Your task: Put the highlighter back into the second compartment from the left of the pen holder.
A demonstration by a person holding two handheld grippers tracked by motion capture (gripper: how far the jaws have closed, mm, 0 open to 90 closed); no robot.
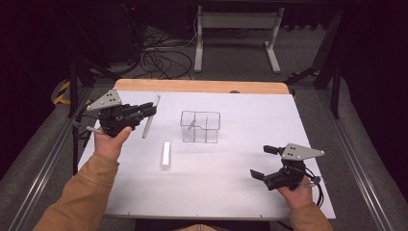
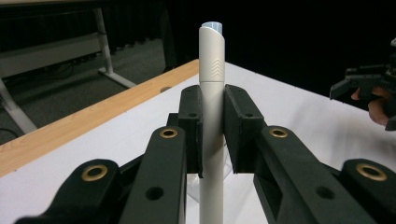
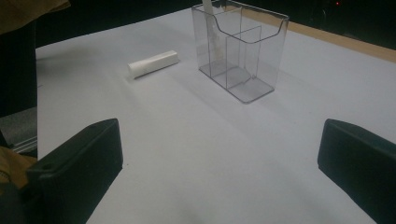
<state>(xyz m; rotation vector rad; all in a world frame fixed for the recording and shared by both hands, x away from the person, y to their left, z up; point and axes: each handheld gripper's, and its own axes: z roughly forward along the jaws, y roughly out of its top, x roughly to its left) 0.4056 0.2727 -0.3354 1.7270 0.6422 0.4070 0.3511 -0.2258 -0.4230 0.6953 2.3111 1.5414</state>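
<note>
White plastic pen (image 2: 212, 116) sits pinched between my left gripper (image 1: 146, 111) pads, raised over the table's (image 1: 240, 159) left side; my right gripper (image 1: 263, 161) rests spread wide near the front edge.

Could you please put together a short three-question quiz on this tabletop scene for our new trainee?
1. True or false: the left gripper is shut on the long white plastic pen.
2. Where does the short white cylindrical cap lie?
A. inside the clear plastic divided organiser box
B. flat on the white table, in front of the box
C. between the right gripper's fingers
3. Fill in: the right gripper stands ____ with nothing between its fingers.

Key:
1. True; its fingers clamp the pen's barrel.
2. B.
3. Open.
</note>
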